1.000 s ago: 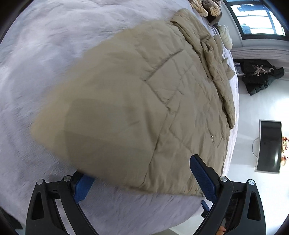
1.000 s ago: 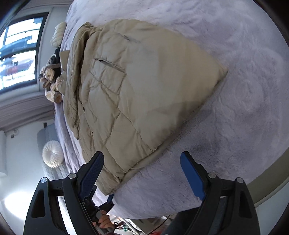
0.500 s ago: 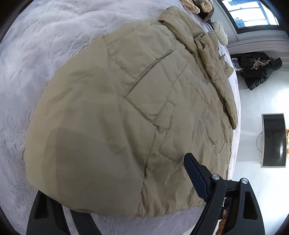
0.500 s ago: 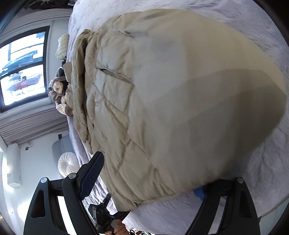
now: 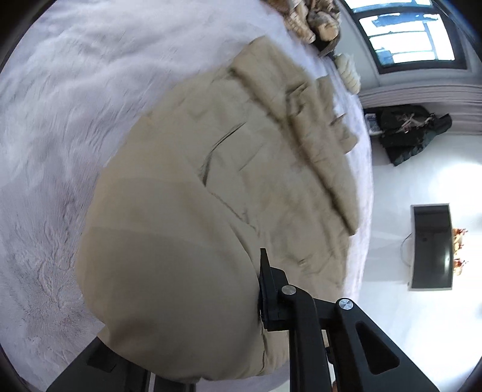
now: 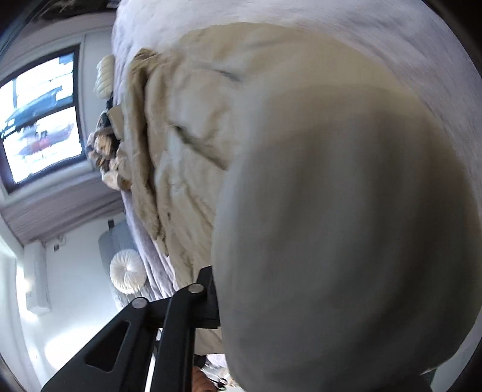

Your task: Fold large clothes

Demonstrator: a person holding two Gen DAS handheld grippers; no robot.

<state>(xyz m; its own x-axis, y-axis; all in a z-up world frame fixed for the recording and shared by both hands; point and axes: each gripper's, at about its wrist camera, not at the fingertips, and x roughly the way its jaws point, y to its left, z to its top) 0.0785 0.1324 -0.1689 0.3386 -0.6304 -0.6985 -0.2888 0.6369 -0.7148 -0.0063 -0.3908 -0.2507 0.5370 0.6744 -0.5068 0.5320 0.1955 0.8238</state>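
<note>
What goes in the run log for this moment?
step: grasp hem | left tongs: closing on beige jacket | right tongs: closing on jacket | surface: fuzzy grey cover

Free room and obstacles. The puffy quilted beige jacket [image 5: 241, 187] bulges against both cameras, filling the space ahead of each gripper. Open fluffy pale-grey bed cover [image 5: 75, 105] lies beside it in the left wrist view. A heap of knitted cream clothes [image 5: 313, 18] blocks the far end, near the dark-framed window [image 6: 39, 120].
</note>
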